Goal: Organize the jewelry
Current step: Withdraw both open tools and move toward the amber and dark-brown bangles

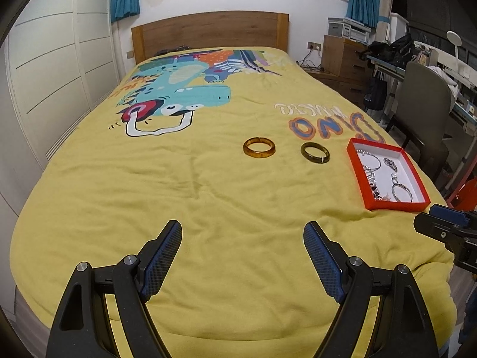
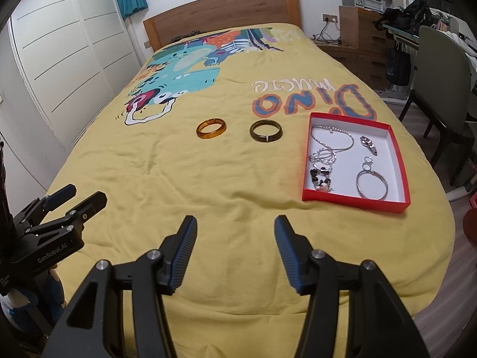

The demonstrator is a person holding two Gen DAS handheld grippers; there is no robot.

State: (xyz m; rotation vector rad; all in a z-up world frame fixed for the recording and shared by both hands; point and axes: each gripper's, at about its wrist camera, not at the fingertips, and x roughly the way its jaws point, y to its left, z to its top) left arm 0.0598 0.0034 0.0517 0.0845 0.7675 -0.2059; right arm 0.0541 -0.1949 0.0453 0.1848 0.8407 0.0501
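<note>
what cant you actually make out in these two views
- Right gripper in the left wrist view: cut off by the right edge, so its jaws cannot be read there.
- Beaded piece in the red box, left wrist view: partly behind the box's near wall.
- Tangled chains, right wrist view: too fine to count separate pieces.
- Small white mark on the dark bangle: too small to identify.

Glossy amber bangle [image 2: 210, 129]; matt cloth bedspread [image 2: 208, 179]; wood headboard [image 2: 223, 12].
</note>
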